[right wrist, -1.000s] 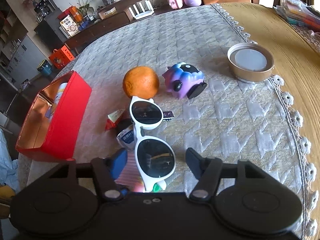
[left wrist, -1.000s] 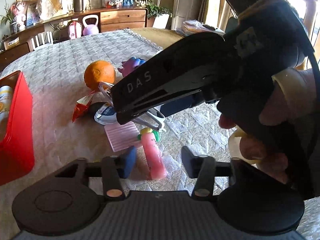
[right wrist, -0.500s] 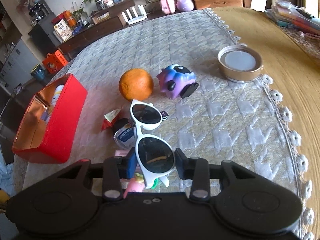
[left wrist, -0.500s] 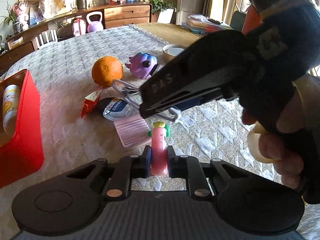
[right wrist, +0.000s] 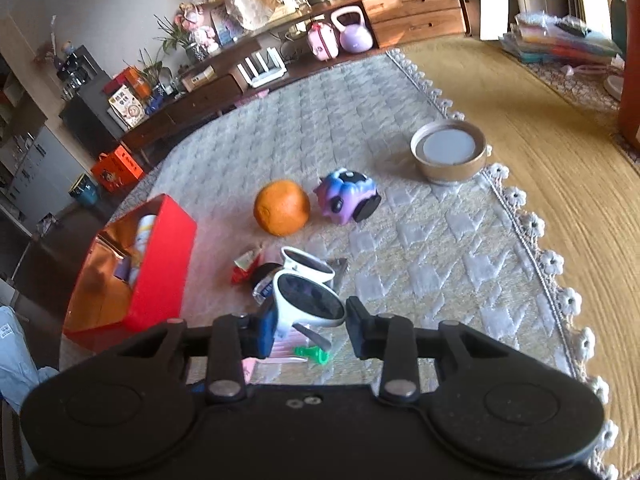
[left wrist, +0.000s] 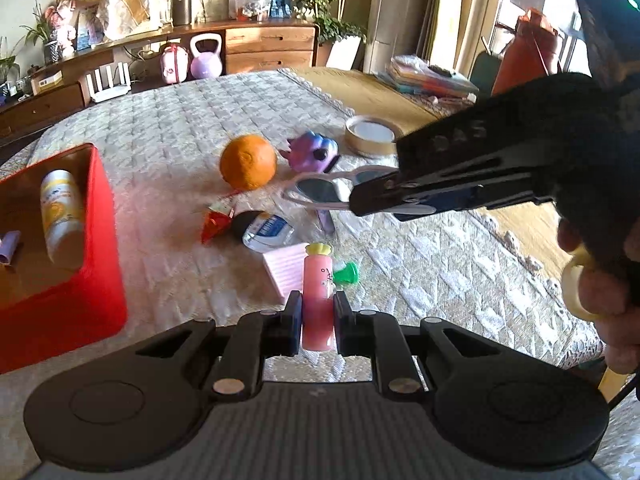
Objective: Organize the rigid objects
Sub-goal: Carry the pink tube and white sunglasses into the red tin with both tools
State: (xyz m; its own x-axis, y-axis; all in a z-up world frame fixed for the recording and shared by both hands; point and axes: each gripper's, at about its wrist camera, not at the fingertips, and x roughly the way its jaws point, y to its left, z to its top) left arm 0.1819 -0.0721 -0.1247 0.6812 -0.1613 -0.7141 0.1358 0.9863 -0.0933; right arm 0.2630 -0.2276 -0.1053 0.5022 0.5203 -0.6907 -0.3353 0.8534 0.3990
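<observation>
My left gripper [left wrist: 317, 326] is shut on a pink tube toy with a yellow cap [left wrist: 318, 292], held above the cloth. My right gripper [right wrist: 310, 326] is shut on white sunglasses [right wrist: 306, 292], lifted off the table; it also shows in the left wrist view [left wrist: 452, 188] with the sunglasses [left wrist: 320, 192] sticking out left. A red box [left wrist: 52, 248] at the left holds a white and yellow bottle [left wrist: 60, 212]; the box also shows in the right wrist view [right wrist: 136, 272].
On the quilted cloth lie an orange [left wrist: 248, 162], a purple squishy toy [left wrist: 314, 154], a round tan lid [left wrist: 370, 136], a red packet [left wrist: 216, 226], a small labelled bottle [left wrist: 264, 232], a pink pad [left wrist: 286, 272] and a green piece [left wrist: 348, 272].
Both grippers closed, the left on the pink tube and the right on the sunglasses. Both then rose off the cloth with their objects.
</observation>
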